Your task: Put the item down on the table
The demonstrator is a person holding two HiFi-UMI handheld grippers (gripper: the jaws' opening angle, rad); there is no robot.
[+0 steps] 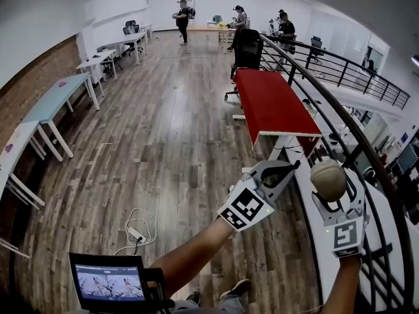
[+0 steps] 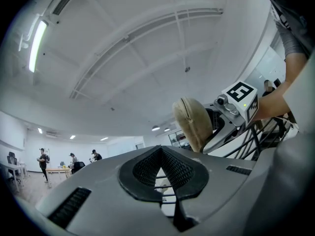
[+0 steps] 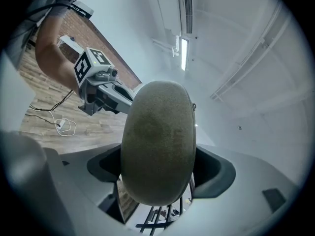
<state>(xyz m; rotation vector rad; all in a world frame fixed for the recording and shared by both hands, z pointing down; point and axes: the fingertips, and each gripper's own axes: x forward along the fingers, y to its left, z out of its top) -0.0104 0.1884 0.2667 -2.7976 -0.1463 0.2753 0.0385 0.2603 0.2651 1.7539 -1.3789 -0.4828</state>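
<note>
A tan, rounded fabric pouch (image 1: 328, 179) is held up in the air, with my right gripper (image 1: 334, 192) shut on it from below. In the right gripper view the pouch (image 3: 157, 146) fills the space between the jaws of my right gripper (image 3: 157, 173). My left gripper (image 1: 288, 170) is just left of it, a short gap away, shut with nothing held. In the left gripper view the left gripper (image 2: 160, 173) has its pads touching, and the pouch (image 2: 192, 123) hangs up and to the right. A long red table (image 1: 272, 103) lies ahead and below.
A white desk (image 1: 302, 183) runs under the grippers beside a curved black railing (image 1: 340, 103). A black office chair (image 1: 247, 51) stands beyond the red table. Light tables (image 1: 55, 103) line the left wall. A small monitor (image 1: 108, 283) and a floor cable (image 1: 136, 233) are near. People (image 1: 183, 15) stand far off.
</note>
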